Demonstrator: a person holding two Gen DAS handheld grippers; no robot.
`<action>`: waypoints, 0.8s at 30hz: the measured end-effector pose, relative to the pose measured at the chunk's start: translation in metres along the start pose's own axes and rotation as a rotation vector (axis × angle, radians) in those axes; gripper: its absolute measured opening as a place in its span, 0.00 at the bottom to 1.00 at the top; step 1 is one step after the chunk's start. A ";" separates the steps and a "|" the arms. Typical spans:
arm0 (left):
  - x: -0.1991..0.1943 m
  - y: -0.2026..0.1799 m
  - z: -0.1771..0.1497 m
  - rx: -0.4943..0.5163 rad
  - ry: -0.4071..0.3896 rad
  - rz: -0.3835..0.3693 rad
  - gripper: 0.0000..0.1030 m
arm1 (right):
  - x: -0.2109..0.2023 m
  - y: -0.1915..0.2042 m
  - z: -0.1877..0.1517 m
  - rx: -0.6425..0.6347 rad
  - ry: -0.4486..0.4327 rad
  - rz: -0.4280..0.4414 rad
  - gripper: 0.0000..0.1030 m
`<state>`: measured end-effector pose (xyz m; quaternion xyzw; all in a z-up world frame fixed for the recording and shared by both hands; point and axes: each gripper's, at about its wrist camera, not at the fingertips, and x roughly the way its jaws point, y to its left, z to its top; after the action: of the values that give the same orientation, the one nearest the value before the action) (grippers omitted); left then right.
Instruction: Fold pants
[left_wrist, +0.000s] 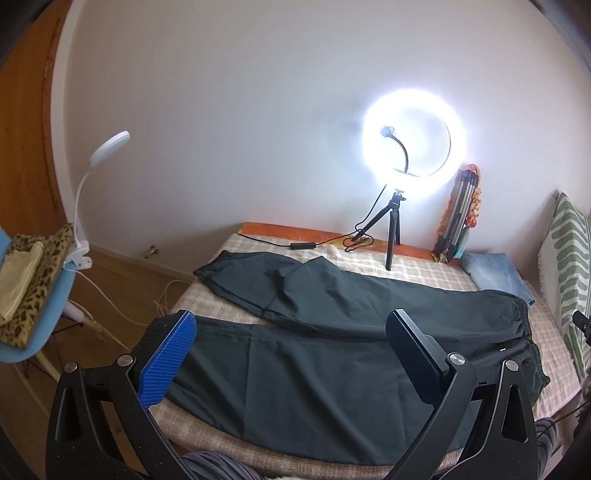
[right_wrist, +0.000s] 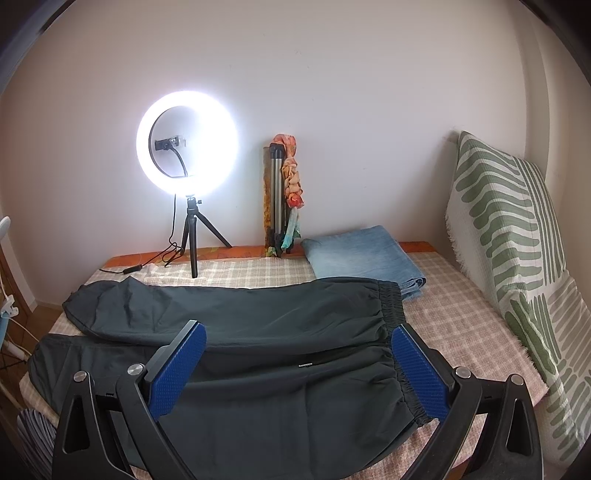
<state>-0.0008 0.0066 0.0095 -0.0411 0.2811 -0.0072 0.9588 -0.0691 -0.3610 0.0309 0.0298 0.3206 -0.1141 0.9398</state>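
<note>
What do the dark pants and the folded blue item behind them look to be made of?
Dark pants: thin, smooth woven synthetic by the look, faint sheen, soft wrinkles, gathered elastic waistband. Folded blue item: likely denim, with a faded, streaky blue wash and a thick folded edge.

The pants (right_wrist: 236, 354) are showing as thin, matt dark cloth, smooth with soft creases and a gathered elastic waistband. The checked cover (right_wrist: 454, 321) under them is looking like coarse woven fabric. Both grippers' frames are appearing as matt black plastic with shiny metal pins; the pads (right_wrist: 177, 373) are showing textured blue rubber. The folded jeans (right_wrist: 364, 254) at the far side are looking like faded denim.
</note>
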 end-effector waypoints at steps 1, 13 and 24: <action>0.000 0.000 0.000 -0.001 0.001 -0.002 0.99 | 0.000 0.000 0.000 0.001 0.000 0.000 0.99; 0.004 0.004 -0.003 -0.012 0.008 0.000 0.99 | 0.000 -0.002 -0.001 0.002 0.002 0.001 0.99; 0.006 0.006 -0.003 -0.014 0.010 -0.003 0.99 | 0.003 -0.002 -0.002 0.005 0.005 0.002 0.99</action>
<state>0.0028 0.0117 0.0031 -0.0484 0.2859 -0.0070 0.9570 -0.0689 -0.3636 0.0275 0.0327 0.3225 -0.1138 0.9391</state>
